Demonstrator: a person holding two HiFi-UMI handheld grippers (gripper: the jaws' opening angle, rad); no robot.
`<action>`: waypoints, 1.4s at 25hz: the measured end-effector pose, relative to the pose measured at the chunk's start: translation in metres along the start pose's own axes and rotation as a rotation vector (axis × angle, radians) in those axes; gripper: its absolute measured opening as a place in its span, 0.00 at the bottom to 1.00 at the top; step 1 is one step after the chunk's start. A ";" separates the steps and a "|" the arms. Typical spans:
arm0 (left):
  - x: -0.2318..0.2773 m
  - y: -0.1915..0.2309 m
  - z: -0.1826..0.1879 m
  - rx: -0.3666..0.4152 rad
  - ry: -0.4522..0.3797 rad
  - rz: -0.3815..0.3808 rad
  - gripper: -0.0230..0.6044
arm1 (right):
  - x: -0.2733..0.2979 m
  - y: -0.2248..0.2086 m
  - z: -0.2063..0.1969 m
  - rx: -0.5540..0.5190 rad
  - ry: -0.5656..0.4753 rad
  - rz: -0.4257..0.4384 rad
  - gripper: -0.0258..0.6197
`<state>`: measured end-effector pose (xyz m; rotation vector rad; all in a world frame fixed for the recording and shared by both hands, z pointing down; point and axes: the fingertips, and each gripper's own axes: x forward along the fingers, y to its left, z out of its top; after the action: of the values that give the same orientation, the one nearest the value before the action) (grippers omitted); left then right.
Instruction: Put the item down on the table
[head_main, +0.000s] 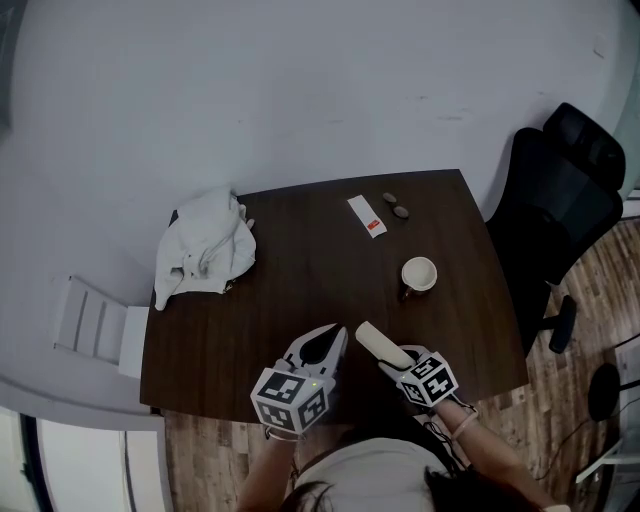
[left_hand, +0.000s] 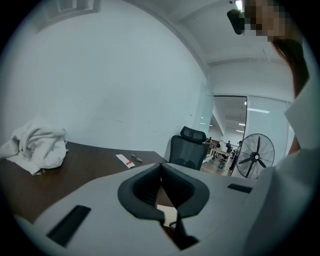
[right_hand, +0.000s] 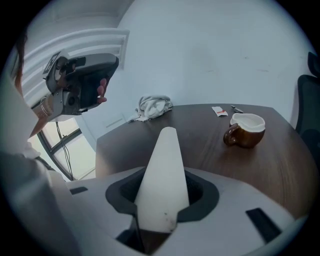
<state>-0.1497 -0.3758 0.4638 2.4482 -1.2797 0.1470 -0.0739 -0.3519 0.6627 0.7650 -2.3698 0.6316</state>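
Note:
My right gripper (head_main: 397, 364) is shut on a white, smooth, tube-like item (head_main: 380, 344) that sticks out past its jaws toward the table's middle. In the right gripper view the white item (right_hand: 163, 175) fills the gap between the jaws and tapers away over the dark wooden table (right_hand: 200, 145). It hangs just above the table (head_main: 300, 300) near the front edge. My left gripper (head_main: 326, 346) is beside it to the left, its jaws together and nothing between them. In the left gripper view the left gripper (left_hand: 161, 172) points across the table.
A brown mug (head_main: 419, 274) with a white inside stands right of centre. A crumpled white cloth (head_main: 205, 250) lies at the far left. A white packet (head_main: 366, 215) and two small dark things (head_main: 395, 205) lie at the back. A black office chair (head_main: 560, 200) stands on the right.

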 end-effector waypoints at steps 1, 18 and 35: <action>0.002 0.002 0.000 -0.003 0.000 0.004 0.07 | 0.002 -0.002 -0.002 0.005 0.008 0.007 0.28; 0.034 0.001 -0.005 -0.048 0.019 0.007 0.07 | 0.015 -0.026 -0.022 0.008 0.103 0.038 0.29; 0.064 0.012 -0.008 -0.071 0.045 -0.016 0.07 | 0.019 -0.054 -0.004 -0.026 0.091 0.038 0.36</action>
<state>-0.1219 -0.4280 0.4913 2.3810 -1.2250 0.1495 -0.0514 -0.3958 0.6914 0.6674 -2.3093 0.6369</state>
